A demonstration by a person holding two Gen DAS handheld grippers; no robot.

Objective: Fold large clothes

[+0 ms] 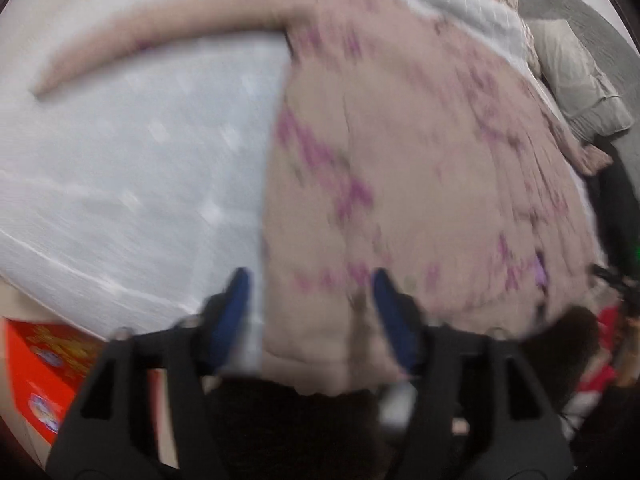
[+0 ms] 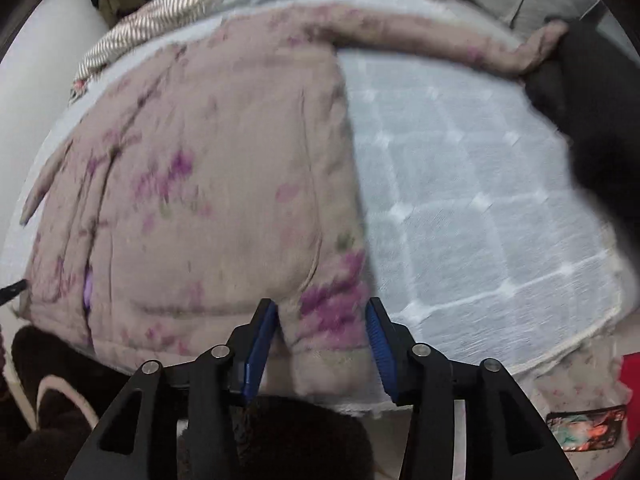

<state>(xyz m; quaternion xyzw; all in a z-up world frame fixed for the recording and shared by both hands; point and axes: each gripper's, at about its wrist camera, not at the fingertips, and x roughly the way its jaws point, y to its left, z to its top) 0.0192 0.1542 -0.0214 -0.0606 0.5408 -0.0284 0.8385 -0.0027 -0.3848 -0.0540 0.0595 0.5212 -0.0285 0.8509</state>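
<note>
Coat [image 2: 208, 184] spread flat on the quilted mattress [image 2: 472, 200], pinkish-beige with purple flowers, its hem lying along the near edge and both sleeves thrown out wide toward the far edge! One sleeve [image 1: 152, 36] sweeps away across the bare quilting in the left view; the other sleeve [image 2: 460, 46] runs off toward the far right corner in the right view. Left gripper [image 1: 310, 280] sits at the hem's left corner with its blue fingers spread wide, fabric between them but no pinch yet. Right gripper [image 2: 320, 308] mirrors it at the hem's right corner, jaws likewise parted around the padded cloth. Both views are blurred, so contact is hard to call. This looks like the opening grab before the first fold. Next up, I'd say: both grippers need to close firmly on those bulky hem corners, then lift together and carry the hem toward the collar, keeping the thick padding even.
</note>
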